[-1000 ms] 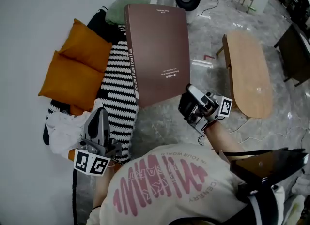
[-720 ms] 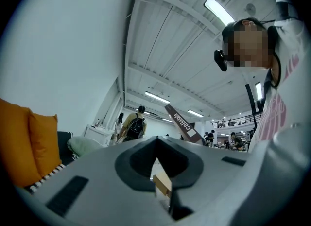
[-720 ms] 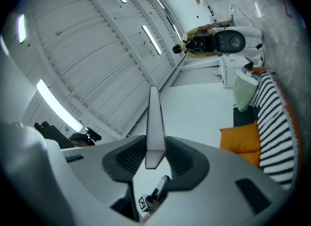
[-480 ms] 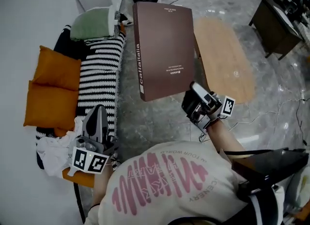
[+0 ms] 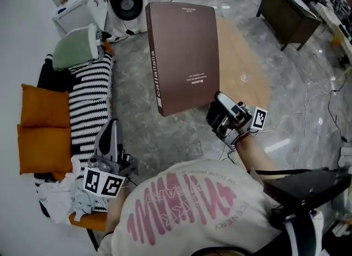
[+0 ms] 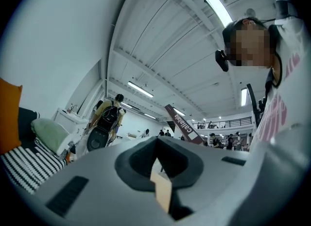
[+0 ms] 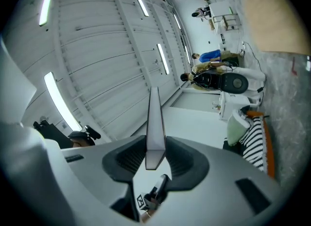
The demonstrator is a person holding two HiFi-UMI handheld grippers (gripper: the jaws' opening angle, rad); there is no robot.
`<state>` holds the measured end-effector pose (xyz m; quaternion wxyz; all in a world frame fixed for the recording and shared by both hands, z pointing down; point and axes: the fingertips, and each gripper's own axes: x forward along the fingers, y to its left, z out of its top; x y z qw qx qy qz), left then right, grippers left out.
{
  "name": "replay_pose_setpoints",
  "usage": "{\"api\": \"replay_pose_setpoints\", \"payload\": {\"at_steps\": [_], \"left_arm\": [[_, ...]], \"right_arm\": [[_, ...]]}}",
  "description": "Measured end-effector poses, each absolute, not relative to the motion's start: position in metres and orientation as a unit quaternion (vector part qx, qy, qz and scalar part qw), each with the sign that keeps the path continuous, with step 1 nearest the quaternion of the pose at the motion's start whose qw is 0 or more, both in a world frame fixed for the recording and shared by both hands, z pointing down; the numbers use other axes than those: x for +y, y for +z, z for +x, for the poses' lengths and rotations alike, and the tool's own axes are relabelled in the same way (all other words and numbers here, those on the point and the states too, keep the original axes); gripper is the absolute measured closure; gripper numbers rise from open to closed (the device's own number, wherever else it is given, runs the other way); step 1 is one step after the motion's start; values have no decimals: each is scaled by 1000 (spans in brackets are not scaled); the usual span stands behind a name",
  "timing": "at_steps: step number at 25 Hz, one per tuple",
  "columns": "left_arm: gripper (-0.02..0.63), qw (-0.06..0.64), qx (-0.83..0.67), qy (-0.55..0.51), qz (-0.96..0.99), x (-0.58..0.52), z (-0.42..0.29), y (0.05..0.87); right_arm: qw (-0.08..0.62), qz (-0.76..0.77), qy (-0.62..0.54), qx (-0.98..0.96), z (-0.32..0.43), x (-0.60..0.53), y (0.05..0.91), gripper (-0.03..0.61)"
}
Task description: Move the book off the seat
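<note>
Your right claw (image 5: 219, 116) is clamped on the lower corner of the book (image 5: 184, 56), which stands tall above it, well apart from the striped seat (image 5: 88, 106). Your left claw (image 5: 111, 128) seems pressed together, empty.

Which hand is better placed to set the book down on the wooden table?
Right. The right gripper clamps the book by its bottom edge, next to the wooden table. The left gripper holds nothing, down by the striped seat.

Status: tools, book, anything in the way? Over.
Right tool shut on book, lower corner. Left tool shut, empty. Book aloft over floor, off the striped seat. Wooden table just beyond.
</note>
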<state>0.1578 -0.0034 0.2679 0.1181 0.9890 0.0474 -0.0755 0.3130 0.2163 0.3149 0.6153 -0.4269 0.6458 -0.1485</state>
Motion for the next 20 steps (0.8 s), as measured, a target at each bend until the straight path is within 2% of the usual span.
{"api": "replay_pose_setpoints", "payload": {"at_steps": [5, 10, 20], "left_arm": [[606, 104, 88, -56, 989, 47, 213, 254], [606, 100, 122, -54, 986, 47, 248, 249], [606, 114, 214, -51, 969, 40, 370, 238]], "right_arm": [[634, -452, -122, 616, 350, 279, 315, 437], [642, -476, -97, 594, 363, 295, 320, 437], [661, -532, -60, 525, 412, 304, 340, 437]]}}
